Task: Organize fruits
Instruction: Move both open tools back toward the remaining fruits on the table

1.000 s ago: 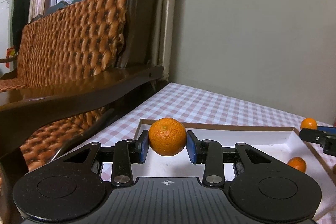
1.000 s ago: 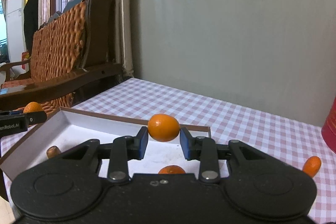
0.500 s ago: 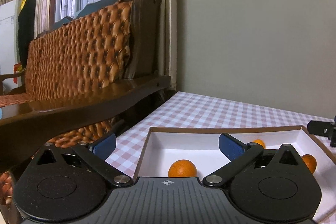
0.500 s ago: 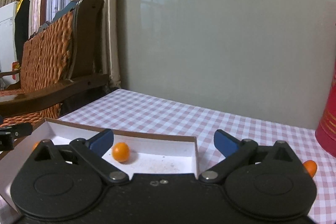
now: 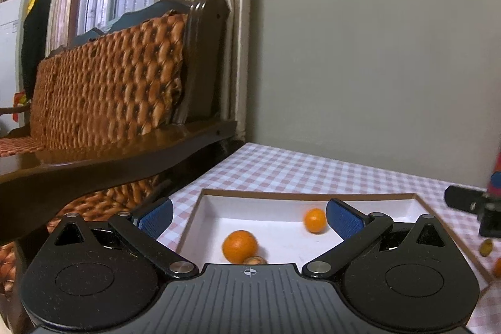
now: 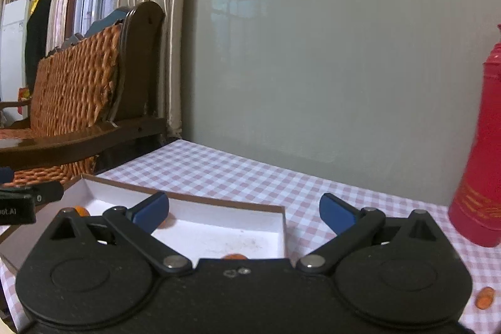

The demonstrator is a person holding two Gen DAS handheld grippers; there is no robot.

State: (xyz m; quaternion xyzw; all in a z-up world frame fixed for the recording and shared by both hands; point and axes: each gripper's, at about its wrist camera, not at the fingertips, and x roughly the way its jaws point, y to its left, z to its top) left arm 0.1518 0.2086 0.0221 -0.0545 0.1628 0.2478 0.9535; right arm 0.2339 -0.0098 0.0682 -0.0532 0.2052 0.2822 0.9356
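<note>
A white box with a brown rim [image 5: 307, 194] lies on the checked tablecloth. Inside it sit a larger orange [image 5: 239, 246], a smaller orange [image 5: 314, 219] and a brownish fruit [image 5: 255, 260] half hidden by the gripper body. My left gripper [image 5: 249, 218] hangs open above the box's near side, with nothing between its blue pads. My right gripper [image 6: 244, 213] is open too, over the box's right corner [image 6: 281, 210], also with nothing in it. In the right wrist view an orange [image 6: 233, 256] peeks over the gripper body and another [image 6: 82, 210] shows at the left.
A red thermos [image 6: 479, 177] stands at the right on the table. A small orange fruit [image 6: 485, 298] lies on the cloth near it, and two more fruits [image 5: 487, 246] lie outside the box. A wooden sofa [image 5: 109, 102] borders the table on the left; a grey wall stands behind.
Both grippers opened and let go of their oranges, which now lie in the box. Both have drawn back and risen a little.
</note>
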